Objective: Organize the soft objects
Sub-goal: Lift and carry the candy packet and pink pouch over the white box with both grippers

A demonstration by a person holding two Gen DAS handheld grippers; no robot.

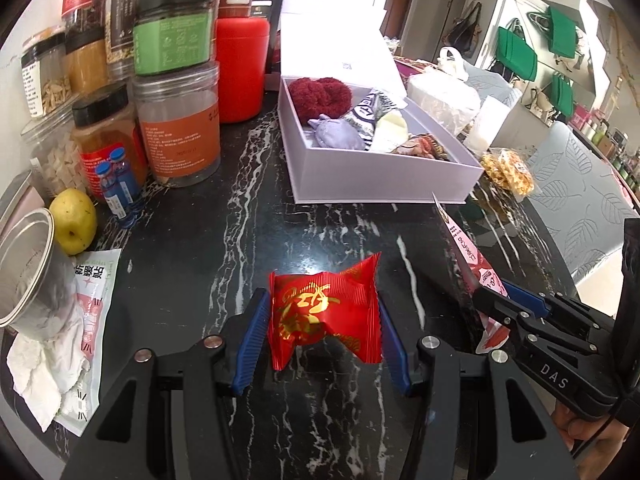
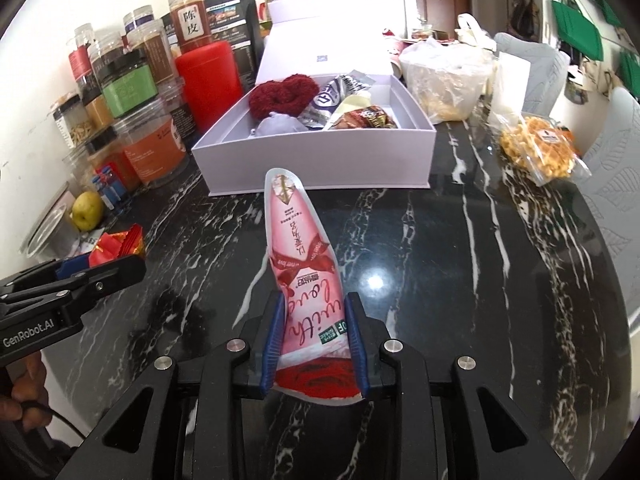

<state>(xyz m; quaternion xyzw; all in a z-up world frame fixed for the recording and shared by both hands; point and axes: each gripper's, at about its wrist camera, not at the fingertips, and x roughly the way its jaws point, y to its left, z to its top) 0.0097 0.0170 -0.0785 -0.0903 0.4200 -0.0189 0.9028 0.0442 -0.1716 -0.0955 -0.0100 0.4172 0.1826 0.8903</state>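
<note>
My left gripper [image 1: 322,316] is shut on a red foil packet with gold print [image 1: 324,314], held just above the black marble table [image 1: 240,220]. The packet also shows in the right wrist view [image 2: 120,242]. My right gripper [image 2: 316,322] is shut on a pink "with love" pouch [image 2: 304,256], which bends between the pads and points toward the box. The pouch shows at the right of the left wrist view [image 1: 476,264]. An open lilac box [image 1: 384,176] [image 2: 320,160] ahead holds a dark red knit piece [image 1: 320,94], a purple soft toy [image 1: 340,134] and several wrapped snacks.
Jars [image 1: 176,120] and a red canister [image 1: 240,68] crowd the back left. A yellow pear [image 1: 74,220], blue vials [image 1: 120,188], a tin [image 1: 24,264] and tissue lie at the left. A bag of waffle snacks [image 2: 536,148] and plastic bags [image 2: 444,80] sit right of the box.
</note>
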